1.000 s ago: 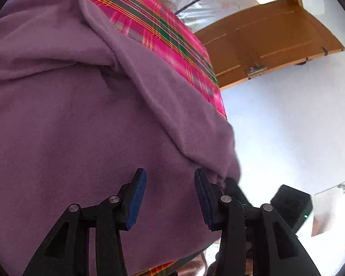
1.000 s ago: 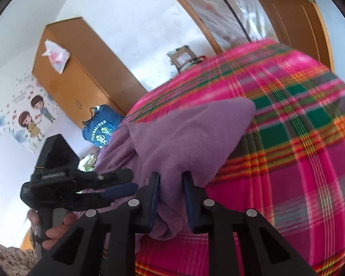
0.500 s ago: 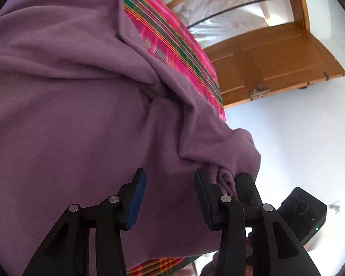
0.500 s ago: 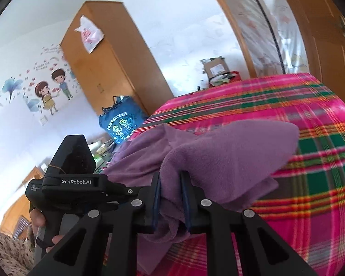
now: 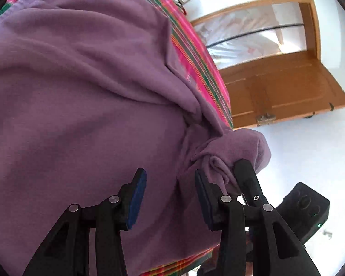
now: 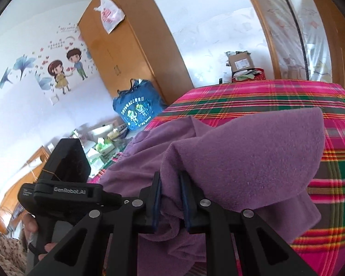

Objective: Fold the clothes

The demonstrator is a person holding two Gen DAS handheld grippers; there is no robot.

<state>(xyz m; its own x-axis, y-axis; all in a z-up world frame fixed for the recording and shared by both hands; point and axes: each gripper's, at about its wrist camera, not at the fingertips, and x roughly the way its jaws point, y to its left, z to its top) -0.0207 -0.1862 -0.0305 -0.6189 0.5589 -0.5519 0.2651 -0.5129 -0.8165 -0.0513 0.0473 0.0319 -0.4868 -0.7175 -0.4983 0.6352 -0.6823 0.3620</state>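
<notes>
A purple fleece garment [image 5: 80,115] lies spread over a pink and green plaid cloth [image 5: 195,53]. My left gripper [image 5: 169,181] hovers open just above the fleece, with nothing pinched between its blue pads. Right beside it, a finger of the right gripper [image 5: 243,172] holds up a bunched corner of the garment. In the right wrist view, my right gripper [image 6: 170,191] is shut on a thick fold of the purple garment [image 6: 253,156], which drapes over its fingers onto the plaid cloth [image 6: 253,99]. The left gripper's black body [image 6: 66,161] sits close on the left.
A wooden door [image 5: 276,87] stands open past the plaid surface's edge. A wooden wardrobe [image 6: 131,46], a blue bag [image 6: 138,112], a cardboard box [image 6: 239,62] and small boxes [image 6: 99,147] line the far side. A hand [image 6: 30,225] grips the left tool.
The right gripper has carried its bunched corner of fleece closer to the left gripper, tightening on the fold. Both views have rolled, and the left gripper has slid across the garment, still open.
</notes>
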